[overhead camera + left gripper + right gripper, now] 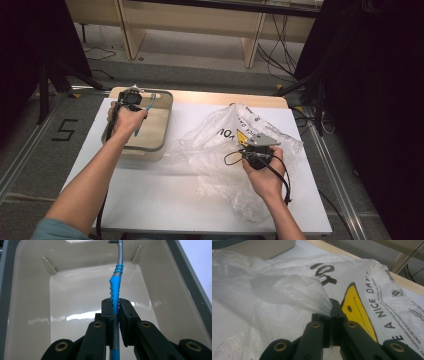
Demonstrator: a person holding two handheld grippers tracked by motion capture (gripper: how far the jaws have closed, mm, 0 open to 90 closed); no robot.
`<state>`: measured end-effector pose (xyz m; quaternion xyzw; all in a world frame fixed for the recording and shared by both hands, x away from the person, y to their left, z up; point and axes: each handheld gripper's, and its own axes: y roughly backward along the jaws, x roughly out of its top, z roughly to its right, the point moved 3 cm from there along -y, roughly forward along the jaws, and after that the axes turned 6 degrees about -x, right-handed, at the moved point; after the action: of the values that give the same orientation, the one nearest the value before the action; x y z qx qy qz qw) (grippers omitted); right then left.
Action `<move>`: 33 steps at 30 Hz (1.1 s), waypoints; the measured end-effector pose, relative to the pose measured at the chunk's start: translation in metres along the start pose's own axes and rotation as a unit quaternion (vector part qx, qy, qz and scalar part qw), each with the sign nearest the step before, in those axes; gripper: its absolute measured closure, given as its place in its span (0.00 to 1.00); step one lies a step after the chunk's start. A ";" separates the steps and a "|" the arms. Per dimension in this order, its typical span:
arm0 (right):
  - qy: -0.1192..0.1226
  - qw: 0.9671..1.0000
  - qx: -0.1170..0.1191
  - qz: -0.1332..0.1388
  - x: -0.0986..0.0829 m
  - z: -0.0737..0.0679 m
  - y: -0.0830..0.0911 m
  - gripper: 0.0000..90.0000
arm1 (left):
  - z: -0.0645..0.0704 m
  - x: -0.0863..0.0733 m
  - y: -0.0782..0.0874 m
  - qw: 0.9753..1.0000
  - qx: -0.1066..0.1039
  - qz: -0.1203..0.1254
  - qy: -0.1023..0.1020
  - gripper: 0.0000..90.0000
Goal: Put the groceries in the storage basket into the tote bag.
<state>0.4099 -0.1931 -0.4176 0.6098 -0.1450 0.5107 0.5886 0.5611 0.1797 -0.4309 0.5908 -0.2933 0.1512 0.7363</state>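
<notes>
My left gripper point(115, 305): jaws pressed together on the toothbrush, pinching its handle between the two pads.
Toothbrush point(115, 287): blue and grey; its blue ribbed grip rises straight out from between my left jaws, the grey neck runs on up toward the far wall of the tub, and the tail of the handle passes back down between the jaw arms.
Toothbrush from the high view point(145, 112): slanting over the tub beside my left hand point(126, 119), one blue end up near the far rim, the other down over the tub's inside.
Tub point(30, 302): cream inside with a grey rim, at the left of the table; the toothbrush hangs over its glossy bottom, and I cannot tell whether the head touches the far wall.
My right gripper point(330, 313): jaws closed on a fold of the plastic bag, the thin film gathered to a point right at the tips.
Plastic bag point(274, 290): clear and crumpled, with black lettering and a yellow mark; it lies spread on the white table point(165, 200), its left edge just beside the tub.
My right hand point(265, 175): over the middle of the bag, well apart from the left one.
</notes>
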 end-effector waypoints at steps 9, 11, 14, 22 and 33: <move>0.000 1.000 0.000 0.000 0.000 0.000 0.000 1.00 | 0.007 0.001 0.008 1.000 -0.013 0.008 -0.004 0.91; 0.000 1.000 0.000 0.000 0.000 0.000 0.000 1.00 | 0.007 0.002 0.010 1.000 -0.015 0.008 -0.005 0.91; -0.001 1.000 0.000 0.000 0.000 0.000 0.000 1.00 | 0.009 0.001 0.012 1.000 -0.019 0.006 -0.004 0.91; -0.001 1.000 0.001 0.000 0.000 0.000 0.000 1.00 | 0.013 0.001 0.022 0.999 -0.029 0.008 -0.012 0.91; -0.001 1.000 0.000 0.001 0.000 0.000 0.001 1.00 | 0.030 -0.003 0.042 0.997 -0.061 0.017 -0.040 0.91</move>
<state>0.4095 -0.1931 -0.4168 0.6101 -0.1458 0.5105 0.5881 0.5269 0.1622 -0.3960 0.5456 -0.3412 0.1220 0.7557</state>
